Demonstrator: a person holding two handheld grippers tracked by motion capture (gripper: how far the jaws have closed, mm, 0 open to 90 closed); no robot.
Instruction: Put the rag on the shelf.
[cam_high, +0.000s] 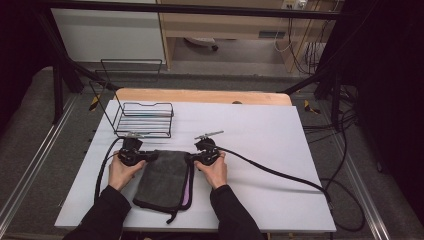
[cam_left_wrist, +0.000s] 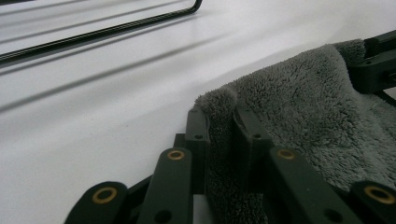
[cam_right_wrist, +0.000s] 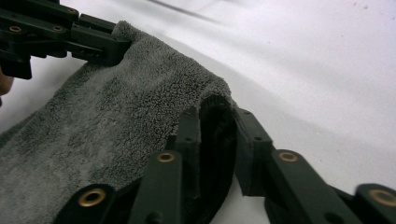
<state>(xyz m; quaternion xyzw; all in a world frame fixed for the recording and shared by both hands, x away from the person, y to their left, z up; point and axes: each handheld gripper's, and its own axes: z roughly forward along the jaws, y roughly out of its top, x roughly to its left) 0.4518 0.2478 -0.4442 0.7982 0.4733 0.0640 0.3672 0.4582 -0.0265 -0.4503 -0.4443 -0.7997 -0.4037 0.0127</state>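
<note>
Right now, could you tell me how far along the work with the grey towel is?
The towel already lies folded on the table. In hand: the left gripper and right gripper each pinch a far corner. Any further fold, or a move towards the wire basket, is not yet done.

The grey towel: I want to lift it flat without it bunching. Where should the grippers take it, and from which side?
Probably by the two far corners, each approached from its own outer side. The grey towel lies flat on the white table, so only edges offer purchase. The left gripper and right gripper each pinch a far corner this way.
</note>
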